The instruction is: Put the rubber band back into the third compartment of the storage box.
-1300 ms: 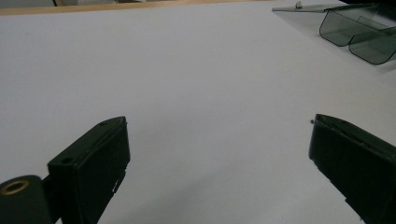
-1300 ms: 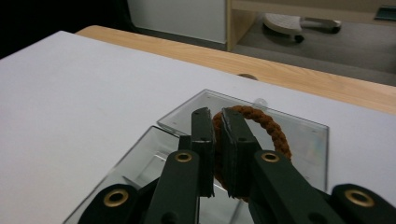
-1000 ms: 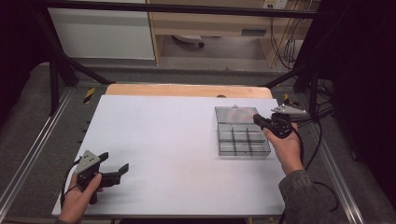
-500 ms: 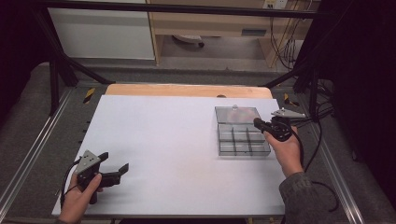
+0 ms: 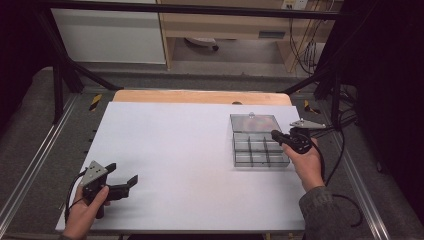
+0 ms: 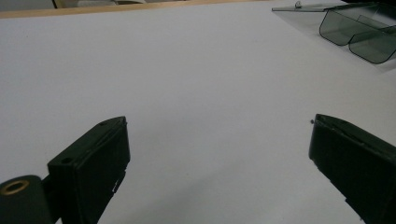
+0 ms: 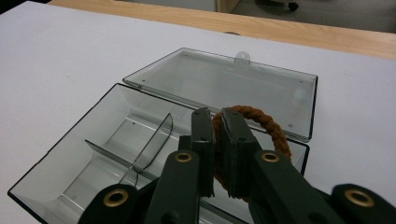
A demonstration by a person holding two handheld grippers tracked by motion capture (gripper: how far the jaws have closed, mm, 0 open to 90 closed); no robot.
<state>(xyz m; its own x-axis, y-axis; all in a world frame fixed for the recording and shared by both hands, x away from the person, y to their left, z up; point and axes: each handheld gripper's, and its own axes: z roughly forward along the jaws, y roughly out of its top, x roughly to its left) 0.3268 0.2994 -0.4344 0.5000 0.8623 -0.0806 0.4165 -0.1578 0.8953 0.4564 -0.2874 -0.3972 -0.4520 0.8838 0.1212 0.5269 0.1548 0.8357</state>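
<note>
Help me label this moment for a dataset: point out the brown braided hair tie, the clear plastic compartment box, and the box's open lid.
brown braided hair tie point(image 7: 273, 128), right gripper view, on its upper right curve.
clear plastic compartment box point(image 7: 56, 175), right gripper view, on its left wall.
open lid point(image 7: 224, 91), right gripper view, on the flat panel's middle.

The left hand point(image 5: 85, 212) grips the left gripper point(image 5: 122, 180) low at the near-left of the table, its jaws spread wide apart with nothing between them. The right hand point(image 5: 306, 162) holds the right gripper point(image 5: 276, 136) at the far right, forearm reaching in from the near edge; its jaws are closed, pinching a brown braided hair tie point(image 7: 261, 126).
</note>
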